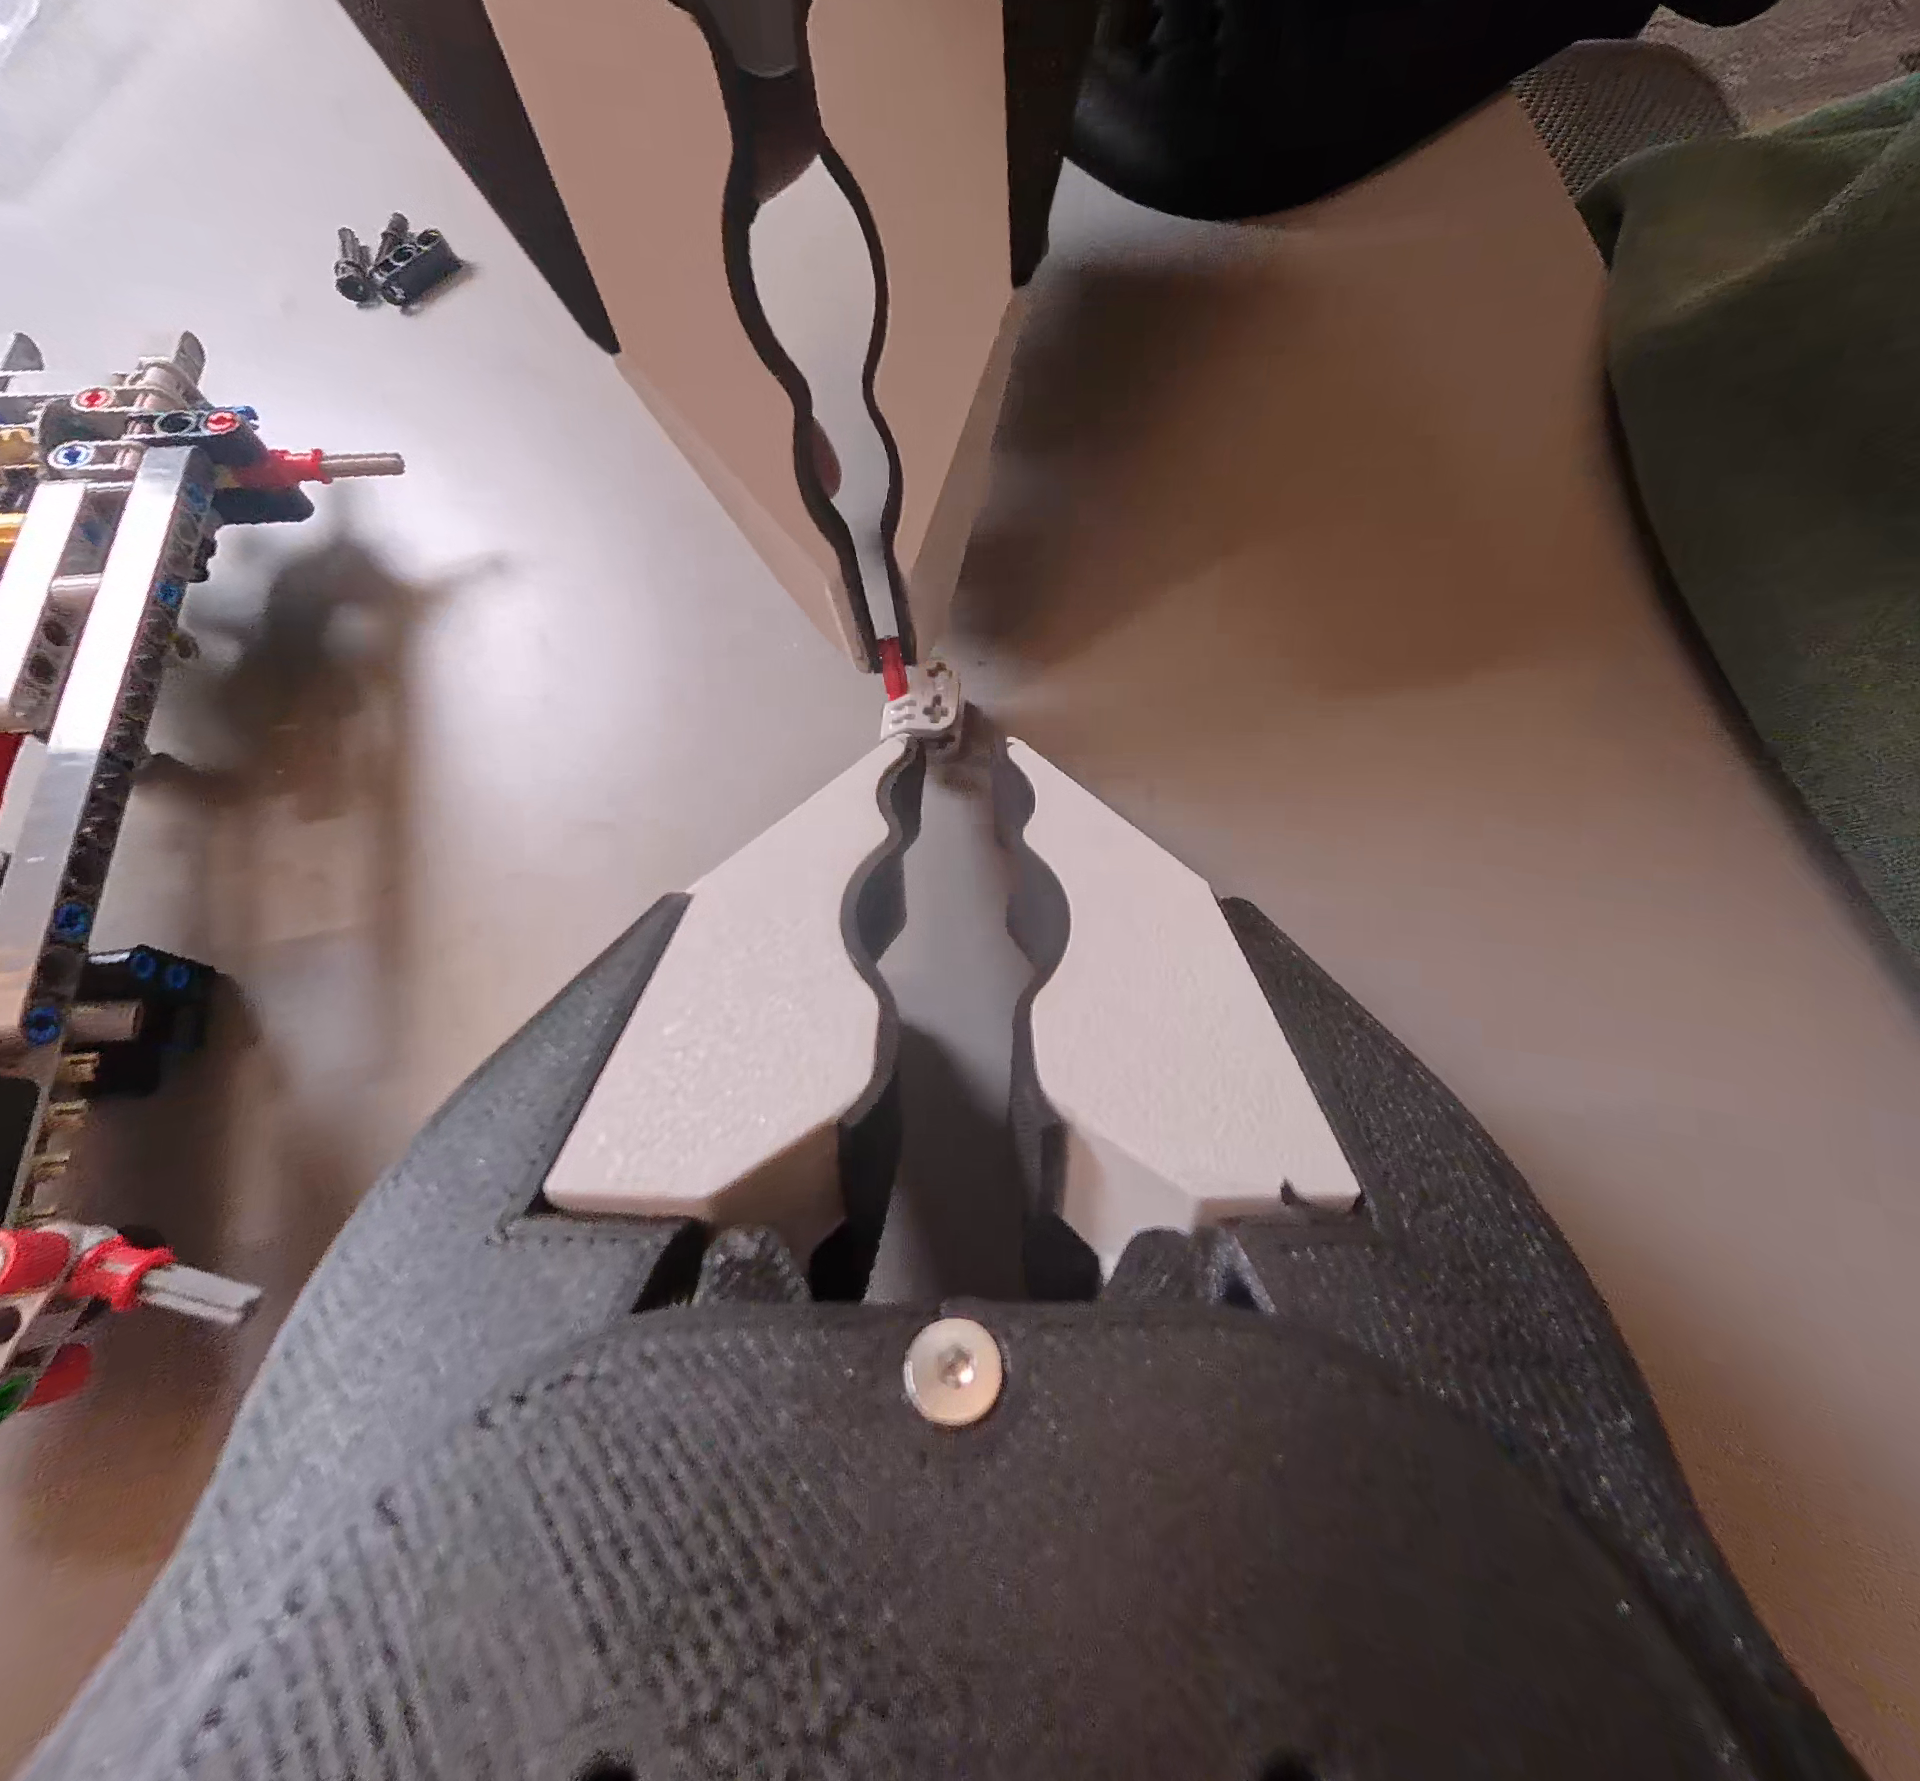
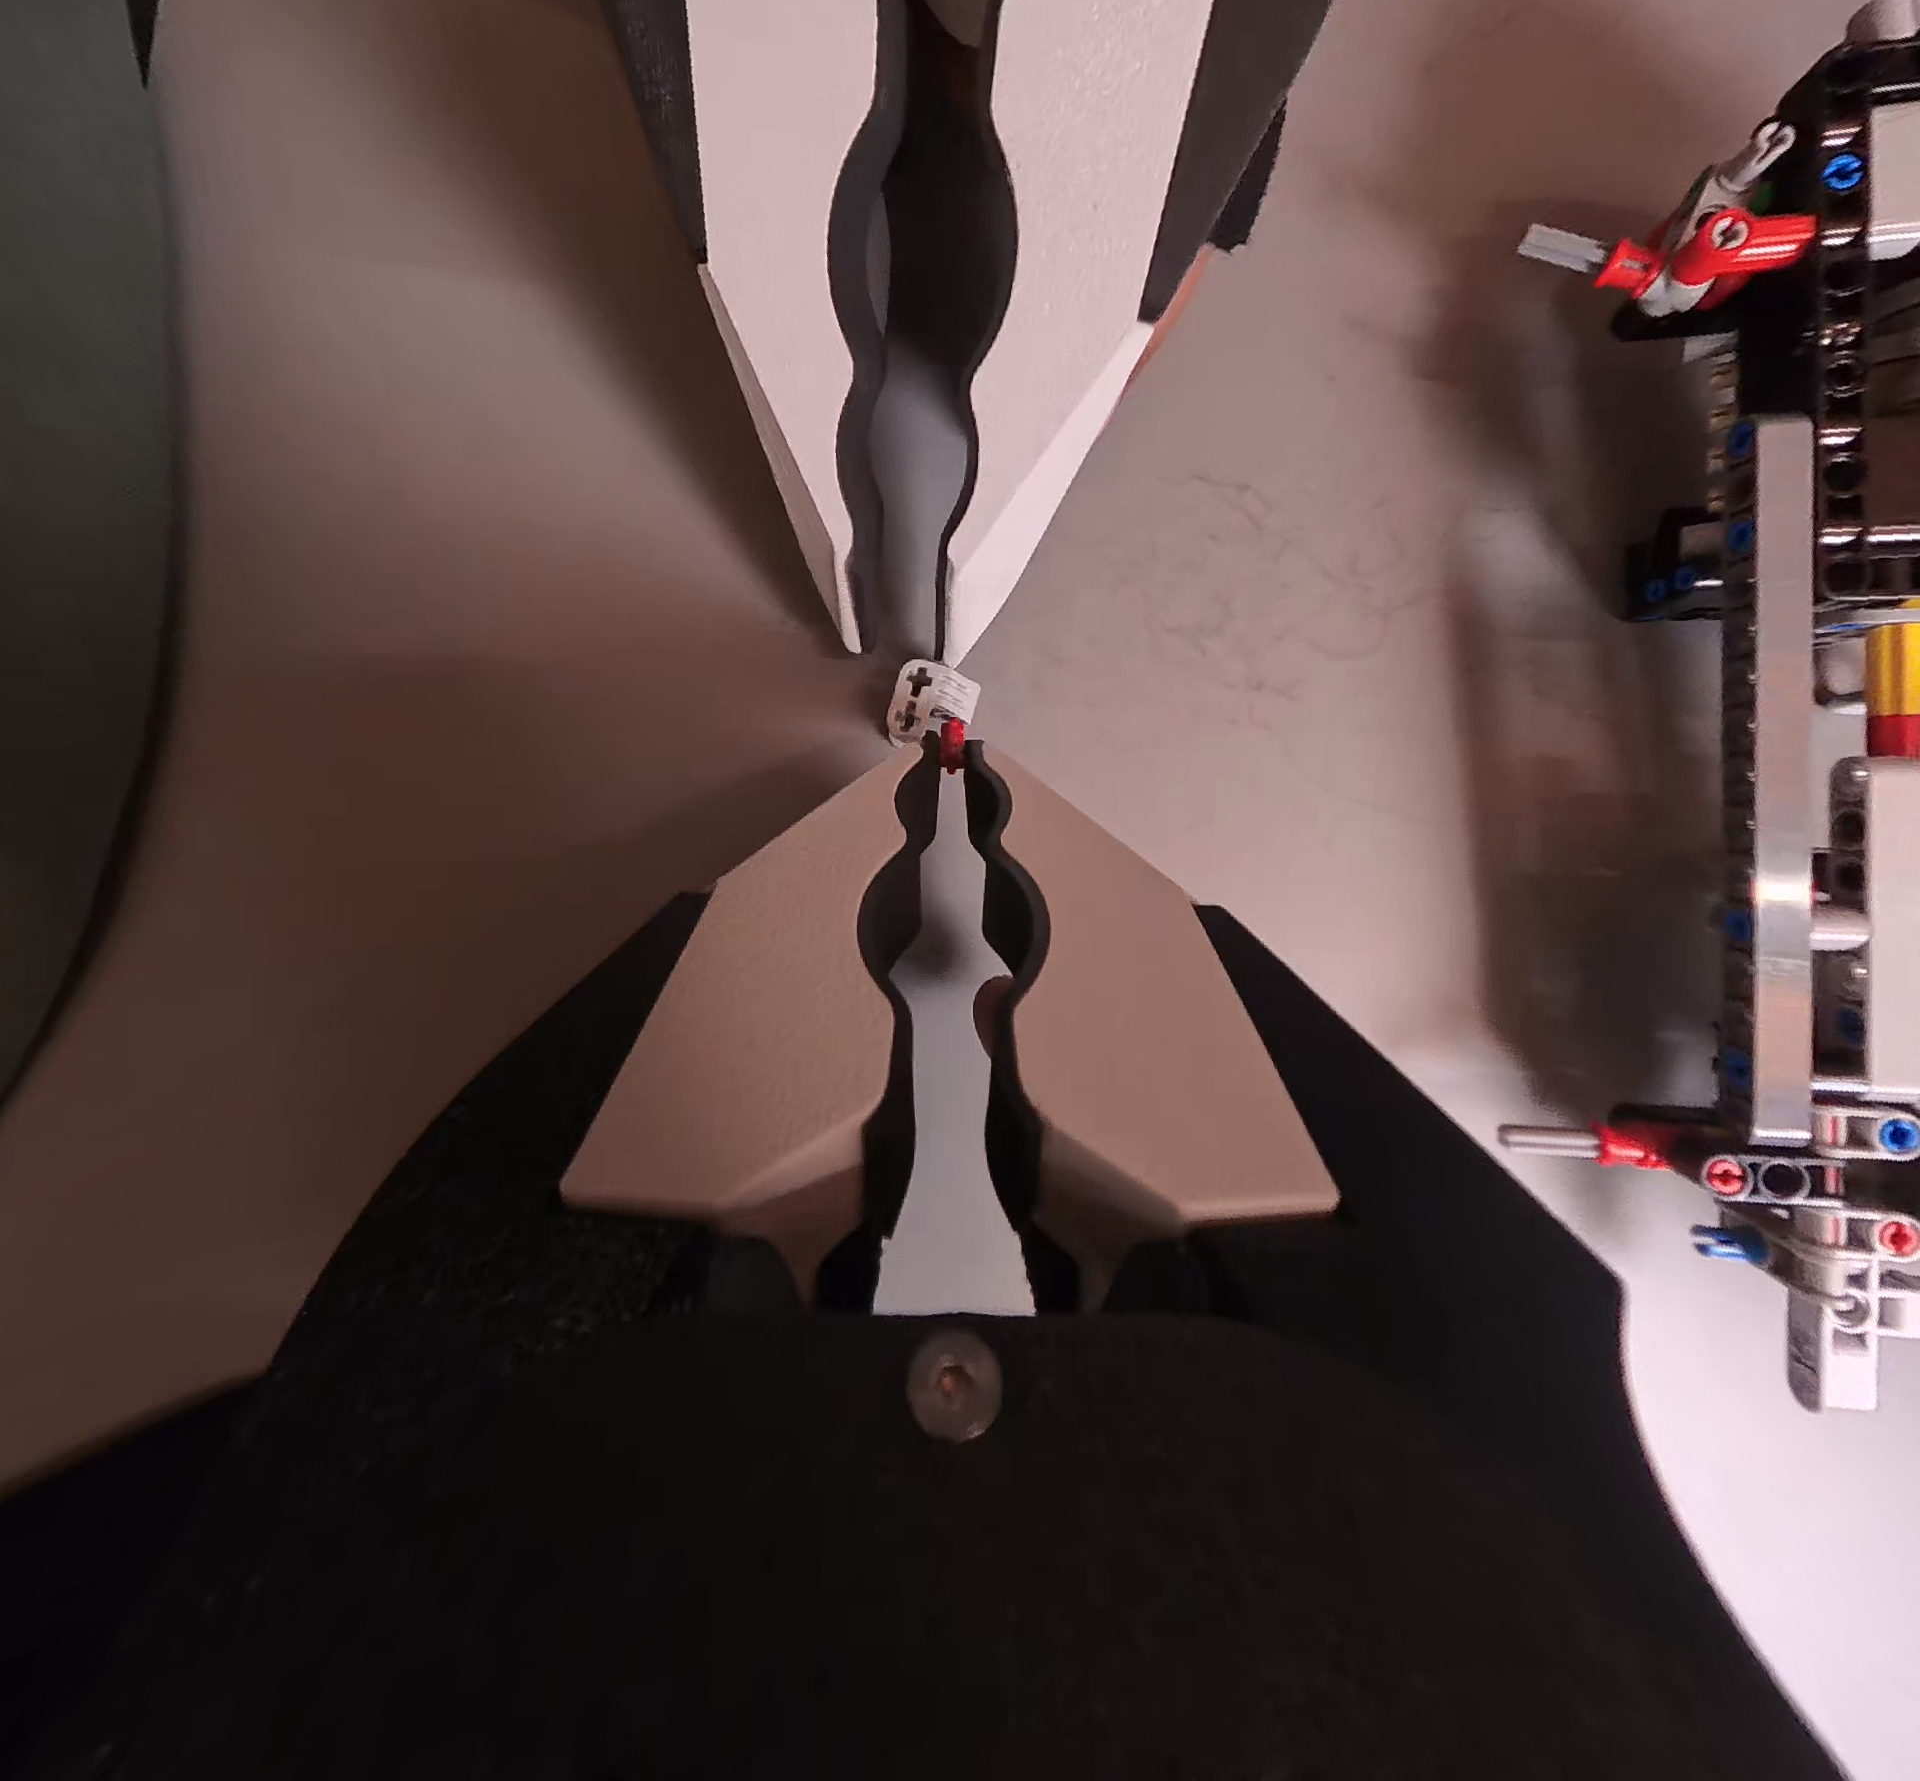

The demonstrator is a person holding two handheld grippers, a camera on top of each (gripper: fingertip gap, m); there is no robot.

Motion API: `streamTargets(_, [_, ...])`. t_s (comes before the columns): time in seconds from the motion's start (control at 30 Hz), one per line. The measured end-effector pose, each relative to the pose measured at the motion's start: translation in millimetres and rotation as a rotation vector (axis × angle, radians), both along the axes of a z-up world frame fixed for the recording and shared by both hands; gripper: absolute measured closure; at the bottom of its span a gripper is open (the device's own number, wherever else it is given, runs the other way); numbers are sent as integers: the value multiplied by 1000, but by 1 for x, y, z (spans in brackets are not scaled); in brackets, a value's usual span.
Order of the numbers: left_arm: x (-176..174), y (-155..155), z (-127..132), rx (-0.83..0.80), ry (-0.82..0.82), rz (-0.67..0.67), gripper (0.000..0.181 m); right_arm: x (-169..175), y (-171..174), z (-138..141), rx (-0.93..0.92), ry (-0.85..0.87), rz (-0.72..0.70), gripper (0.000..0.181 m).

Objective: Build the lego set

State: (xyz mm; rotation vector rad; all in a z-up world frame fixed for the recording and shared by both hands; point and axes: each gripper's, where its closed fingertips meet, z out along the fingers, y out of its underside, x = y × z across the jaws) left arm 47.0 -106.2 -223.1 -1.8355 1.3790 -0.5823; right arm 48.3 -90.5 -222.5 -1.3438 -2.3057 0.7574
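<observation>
Step in hand: a small red pin [image 1: 890,669] is being mated with a light grey connector [image 1: 928,708], judged from how the two meet tip to tip above the table [image 1: 623,588].
Left gripper [image 1: 951,744]: pressed onto the grey connector, which is pinched at the very fingertips.
Right gripper [image 2: 951,763]: closed on the red pin, with only a short red stub showing beyond the tips.
Landmark: the half-built model [image 2: 1808,796] on the table; the joint is held well apart from it, in the air.
Loose parts: a few black pins [image 1: 395,261] lie on the table beyond the model.
Alignment: the pin is best kept in line with a cross hole before it is pushed.
Force: a straight, steady push is advised; twisting at such shallow grips risks a dropped part.
Seating: whether the pin is already inside cannot be told.
</observation>
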Motion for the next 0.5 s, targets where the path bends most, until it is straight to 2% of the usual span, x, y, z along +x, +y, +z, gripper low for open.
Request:
streamTargets(0.03, [-2,1,0,5,0,7,170,-1,1,1,1,-3,2,180])
streamTargets(0.17, [-7,8,1,17,-8,47,164,-1,3,2,2,-8,10,181])
streamTargets(0.3, [-1,7,0,13,-8,30,160,4,3,5,-4,-5,11,180])
streamTargets(0.5, [7,9,-3,24,16,15,167,6,-5,14,4,-1,48,180])
